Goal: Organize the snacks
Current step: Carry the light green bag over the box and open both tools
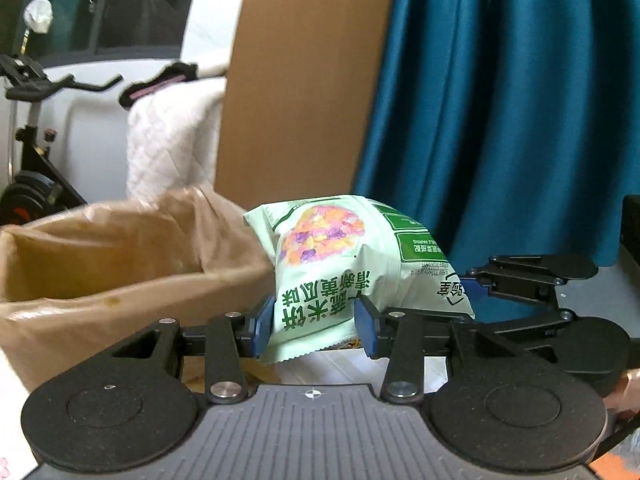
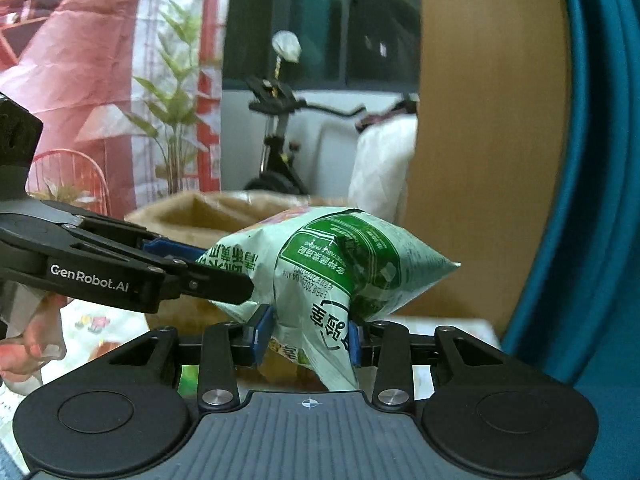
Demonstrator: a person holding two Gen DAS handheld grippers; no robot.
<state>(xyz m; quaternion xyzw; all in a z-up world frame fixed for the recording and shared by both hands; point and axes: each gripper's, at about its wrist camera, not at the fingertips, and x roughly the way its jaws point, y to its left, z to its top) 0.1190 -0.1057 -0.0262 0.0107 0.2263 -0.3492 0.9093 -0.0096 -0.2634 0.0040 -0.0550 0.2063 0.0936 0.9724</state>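
A pale green snack bag [image 1: 344, 256] with green print is held in the air by both grippers. My left gripper [image 1: 316, 330] is shut on the bag's lower sealed end. My right gripper [image 2: 310, 340] is shut on the other end of the same bag [image 2: 336, 264]. The right gripper also shows in the left wrist view [image 1: 476, 284], coming in from the right. The left gripper also shows in the right wrist view [image 2: 200, 268], coming in from the left. An open brown paper-lined box [image 1: 120, 264] stands just left of and behind the bag.
A teal curtain [image 1: 500, 120] hangs at the right, with a wooden panel [image 1: 300, 80] beside it. An exercise bike [image 2: 280, 140] and a white quilted cover [image 1: 172, 140] stand behind the box. A patterned tablecloth [image 2: 100, 324] lies below.
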